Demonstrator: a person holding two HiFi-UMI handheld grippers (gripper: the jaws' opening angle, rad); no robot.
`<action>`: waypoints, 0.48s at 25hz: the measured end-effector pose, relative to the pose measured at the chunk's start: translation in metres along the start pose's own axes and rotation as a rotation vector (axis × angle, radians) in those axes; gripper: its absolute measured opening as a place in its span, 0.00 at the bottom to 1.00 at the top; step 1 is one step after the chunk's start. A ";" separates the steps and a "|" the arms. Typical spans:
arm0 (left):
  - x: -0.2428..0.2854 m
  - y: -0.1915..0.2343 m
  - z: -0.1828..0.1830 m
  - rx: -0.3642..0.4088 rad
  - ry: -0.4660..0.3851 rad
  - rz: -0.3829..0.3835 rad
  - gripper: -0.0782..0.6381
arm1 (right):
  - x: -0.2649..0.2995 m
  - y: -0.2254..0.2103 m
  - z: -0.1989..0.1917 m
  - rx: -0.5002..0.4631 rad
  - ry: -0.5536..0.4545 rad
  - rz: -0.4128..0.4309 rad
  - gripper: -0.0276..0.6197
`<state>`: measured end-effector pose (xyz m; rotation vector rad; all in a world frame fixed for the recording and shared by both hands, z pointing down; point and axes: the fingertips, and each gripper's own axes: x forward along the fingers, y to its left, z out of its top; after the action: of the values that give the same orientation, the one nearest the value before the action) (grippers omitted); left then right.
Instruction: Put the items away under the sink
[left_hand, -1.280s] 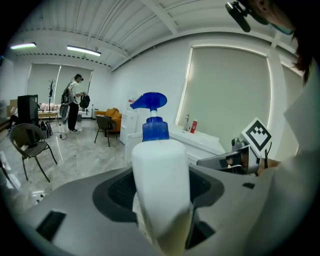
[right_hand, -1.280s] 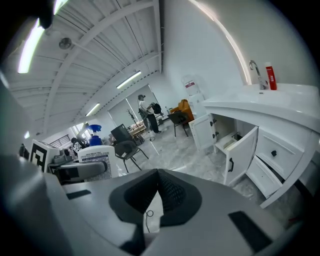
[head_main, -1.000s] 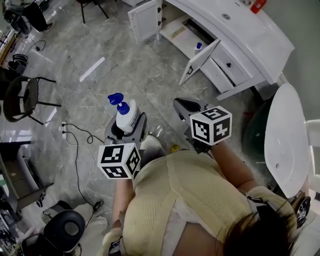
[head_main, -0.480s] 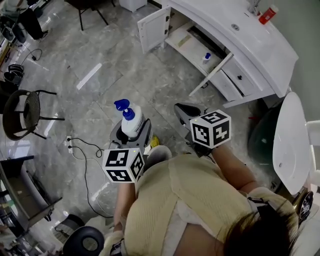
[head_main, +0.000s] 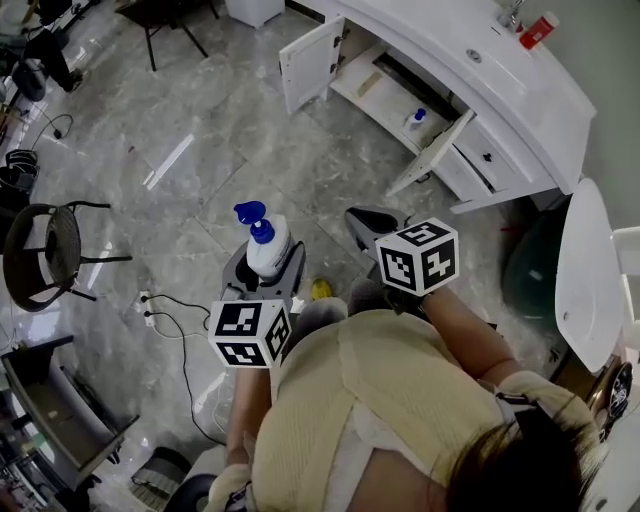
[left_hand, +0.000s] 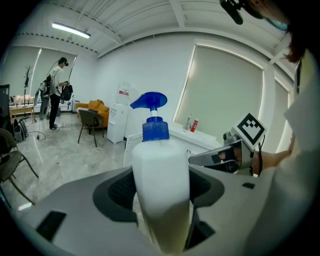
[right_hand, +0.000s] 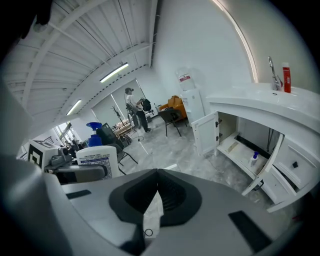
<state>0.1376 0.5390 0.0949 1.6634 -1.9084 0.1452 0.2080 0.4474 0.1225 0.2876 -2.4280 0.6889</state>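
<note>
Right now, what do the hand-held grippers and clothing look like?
Left hand-held gripper and right hand-held gripper are grey shells with dark ribbed pads, each bearing a white cube of black square markers. The person wears a cream ribbed top.

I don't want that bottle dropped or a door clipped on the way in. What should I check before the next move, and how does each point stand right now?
1. Grip on the pump bottle: ok. The left gripper is clamped on its body and the bottle stands upright.
2. Right gripper free: ok. Its jaws are together with nothing between them.
3. Cabinet doors: ok. The left door and the right door both stand open.
4. Room on the cabinet shelf: ok. Only a small bottle stands there, near the right door.
5. Floor on the way: cannot tell. A small yellow thing lies by the person's feet; the cables lie off to the left.
</note>
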 end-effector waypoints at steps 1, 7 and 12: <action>0.003 0.003 0.001 0.004 0.004 -0.004 0.54 | 0.002 -0.001 0.001 0.003 0.002 -0.004 0.08; 0.026 0.012 0.011 0.000 0.016 -0.028 0.54 | 0.009 -0.021 0.009 0.034 0.007 -0.043 0.08; 0.054 0.021 0.028 0.013 0.022 -0.029 0.54 | 0.032 -0.043 0.032 0.046 -0.007 -0.039 0.08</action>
<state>0.1054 0.4836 0.1049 1.6909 -1.8705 0.1641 0.1815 0.3920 0.1373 0.3549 -2.4091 0.7279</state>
